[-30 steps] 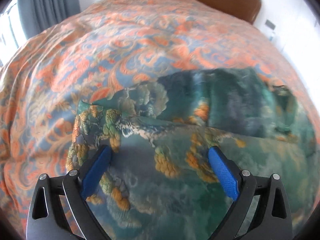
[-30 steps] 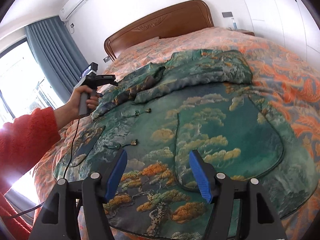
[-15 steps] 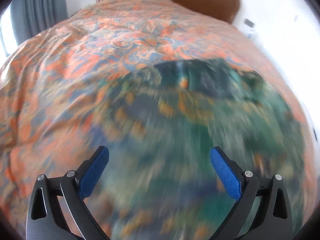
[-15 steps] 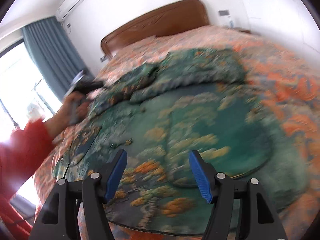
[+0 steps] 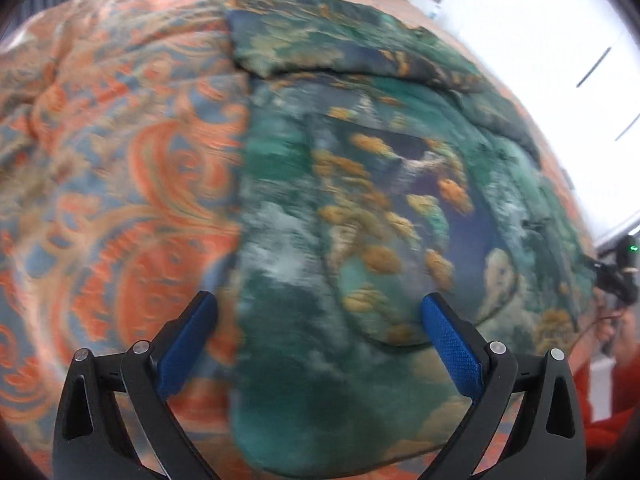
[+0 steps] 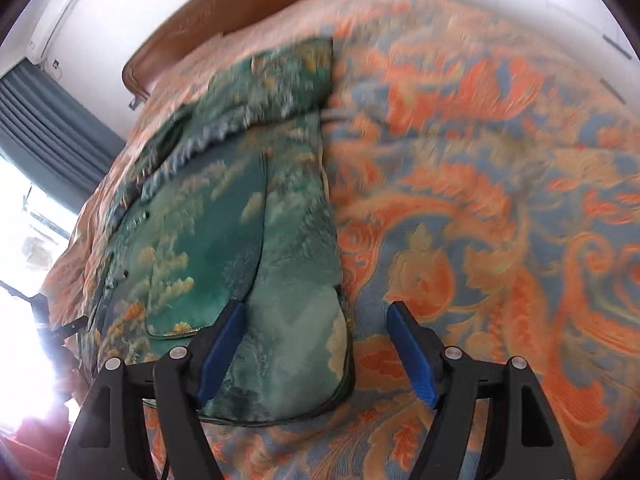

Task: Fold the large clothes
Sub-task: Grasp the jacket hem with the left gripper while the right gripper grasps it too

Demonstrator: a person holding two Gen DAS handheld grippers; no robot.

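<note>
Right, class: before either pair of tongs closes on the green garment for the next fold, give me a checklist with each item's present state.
1. Left tongs open and empty: ok.
2. Right tongs open, jaws opening wider, nothing gripped: ok.
3. Green garment spread on the bedspread: ok.
4. Left tongs straddle the garment's side edge: ok, the edge runs between the fingers.
5. Right tongs straddle the opposite edge near the hem corner: ok.
6. Folded sleeve at the far end lies flat: cannot tell, it looks bunched and the views are blurred.
</note>
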